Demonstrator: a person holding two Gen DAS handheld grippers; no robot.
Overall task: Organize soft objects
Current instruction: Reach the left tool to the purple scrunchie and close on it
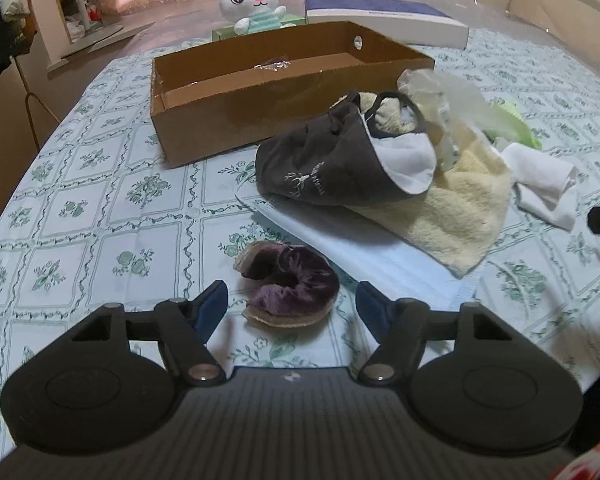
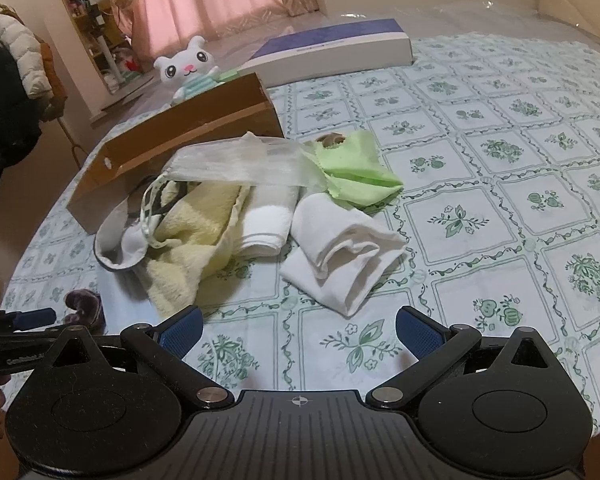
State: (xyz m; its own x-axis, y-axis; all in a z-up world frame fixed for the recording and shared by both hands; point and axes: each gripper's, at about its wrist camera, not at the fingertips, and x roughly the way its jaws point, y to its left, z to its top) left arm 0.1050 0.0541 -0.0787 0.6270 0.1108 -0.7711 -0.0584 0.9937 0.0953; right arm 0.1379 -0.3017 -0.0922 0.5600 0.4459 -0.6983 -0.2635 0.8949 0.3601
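Closing in: left gripper [image 1: 292,306] is set around the purple scrunchie [image 1: 290,286], first pick of the sort by my read.
Left jaws: apart, blue pads either side of the scrunchie with a gap on both; nothing pinched yet.
Right gripper [image 2: 298,330]: jaws wide apart, empty, over bare tablecloth [image 2: 500,184] just near of the white sock [image 2: 340,256].
Scrunchie place: near edge of the table, on the cloth, just left of the blue face mask [image 1: 364,248]; apart from the pile.
Pile: dark grey cloth mask [image 1: 328,168] on top of the yellow towel [image 1: 452,216], green cloth [image 2: 352,168] and clear plastic wrap [image 2: 244,164] at the far right side.
Target, likely: cardboard box [image 1: 220,120], far left of the pile, open top, looks nearly empty.
Next move: squeeze until pads bite the fur, lift clear, carry far to the box.
Watch: scrunchie is soft and squashy; a shallow pinch may slip off.
Right side: sock looks like its next candidate.
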